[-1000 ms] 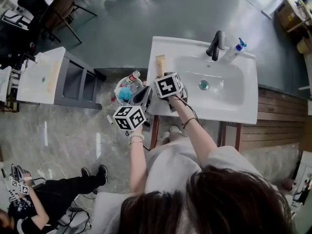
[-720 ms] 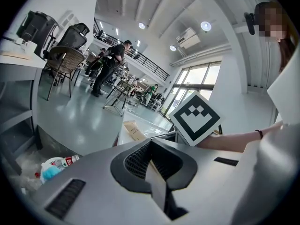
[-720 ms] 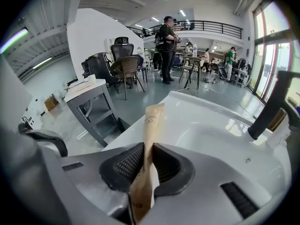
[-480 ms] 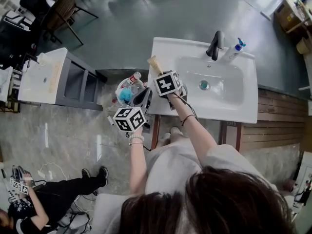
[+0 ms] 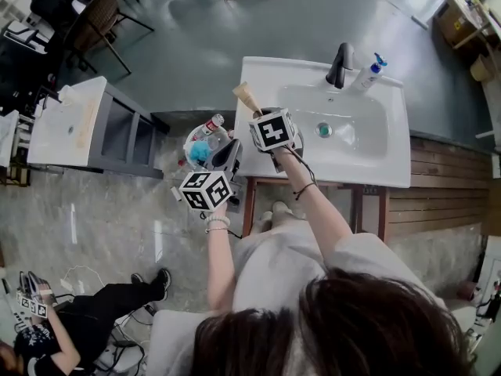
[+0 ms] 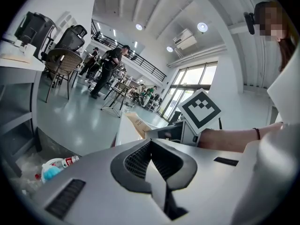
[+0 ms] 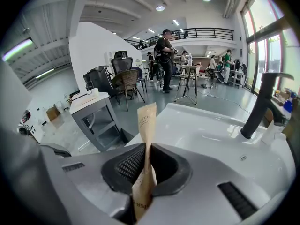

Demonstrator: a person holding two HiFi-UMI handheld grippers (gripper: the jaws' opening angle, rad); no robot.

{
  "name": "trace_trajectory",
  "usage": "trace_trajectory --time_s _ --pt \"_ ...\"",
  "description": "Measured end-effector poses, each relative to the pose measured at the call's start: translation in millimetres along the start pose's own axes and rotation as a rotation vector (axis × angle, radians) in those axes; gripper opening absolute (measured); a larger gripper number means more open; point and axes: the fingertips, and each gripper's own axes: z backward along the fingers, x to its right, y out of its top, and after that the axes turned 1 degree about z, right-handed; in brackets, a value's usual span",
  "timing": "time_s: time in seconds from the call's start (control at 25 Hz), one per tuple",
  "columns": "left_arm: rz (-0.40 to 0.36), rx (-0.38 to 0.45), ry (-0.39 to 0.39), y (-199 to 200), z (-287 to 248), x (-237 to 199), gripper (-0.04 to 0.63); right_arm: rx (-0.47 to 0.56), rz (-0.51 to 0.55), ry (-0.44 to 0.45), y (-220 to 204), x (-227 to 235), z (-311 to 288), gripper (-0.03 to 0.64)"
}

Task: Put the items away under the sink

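The tan tube (image 5: 246,97) no longer lies flat on the rim of the sink (image 5: 368,180). The right claw (image 7: 146,162) has just been closing, and its pads now pinch the tube about mid-body and have tipped it up off the white ledge. The left claw (image 6: 150,159) has kept its place, with its jaws together and nothing between them.

Closest in, the tube stands between the right claw's ribbed pads. Its long axis runs up and away from the claw, with the flat crimped end farthest out. The other end drops out of sight behind the pads, so I cannot see a cap.

It looks like a light, soft-walled squeeze tube that is not fragile but will dent under pressure. Its matte skin probably grips well enough. A hold nearer the fuller, stiffer end would likely swing less than this mid-body pinch, and a hard clamp could force the contents toward the opening.

Just left of the right claw and lower hangs the left claw, above a bin (image 5: 196,143) of bottles. Beyond the right claw and to its right stand the black faucet (image 7: 259,104) and a soap bottle (image 5: 369,74).
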Motion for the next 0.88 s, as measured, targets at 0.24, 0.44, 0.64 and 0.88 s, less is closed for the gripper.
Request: trace_trajectory --time_s 0.24,0.44,0.64,0.88 --pt "-0.024 -0.001 -0.037 -5.5 12.6 13.3 -0.003 0.042 -0.018 -0.013 -4.3 -3.4 26.4 0.043" --pt "-0.051 0.002 -0.063 -11.4 26.0 25.1 -0.003 0.077 -0.037 -0.027 -13.4 -9.3 48.5 0.043" --pt "-0.079 -0.003 -0.078 -17.6 32.3 36.9 -0.003 0.104 -0.047 -0.029 -21.9 -10.9 66.2 0.043" --pt "-0.101 -0.001 -0.069 -25.5 39.3 52.9 -0.003 0.109 -0.028 0.002 -33.5 -13.8 81.9 0.043"
